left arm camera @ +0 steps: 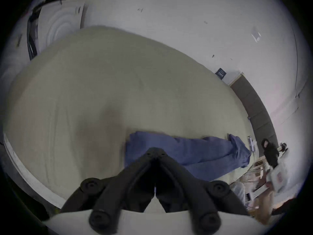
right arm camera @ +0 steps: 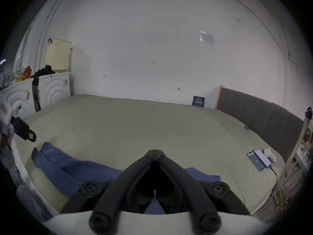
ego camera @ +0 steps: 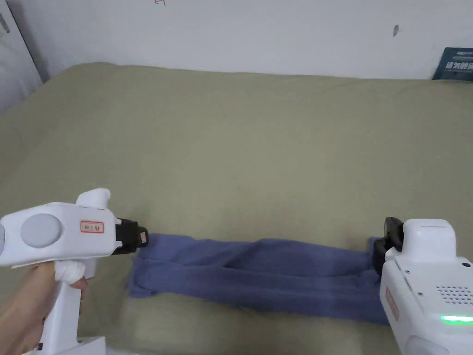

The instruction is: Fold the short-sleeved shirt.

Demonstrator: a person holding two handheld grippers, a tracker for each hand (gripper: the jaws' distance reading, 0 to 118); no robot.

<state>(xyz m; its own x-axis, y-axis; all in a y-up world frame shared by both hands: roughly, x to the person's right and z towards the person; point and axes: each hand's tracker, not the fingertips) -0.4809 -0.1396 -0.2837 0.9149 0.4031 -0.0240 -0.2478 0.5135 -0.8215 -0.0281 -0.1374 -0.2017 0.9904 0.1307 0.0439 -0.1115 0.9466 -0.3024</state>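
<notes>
The blue short-sleeved shirt lies folded into a long narrow strip across the near part of the olive bed. My left gripper hovers at the strip's far left corner, jaws shut with nothing between them. In the left gripper view the closed tips sit over the shirt's end. My right gripper is at the strip's right end, also shut and empty. In the right gripper view its tips meet above the bed just beyond the shirt. The left gripper shows there too, raised off the cloth.
Two phones on a cable lie on the bed's right side near the grey headboard. A dark blue box leans against the white wall. White cabinets stand past the bed's left end.
</notes>
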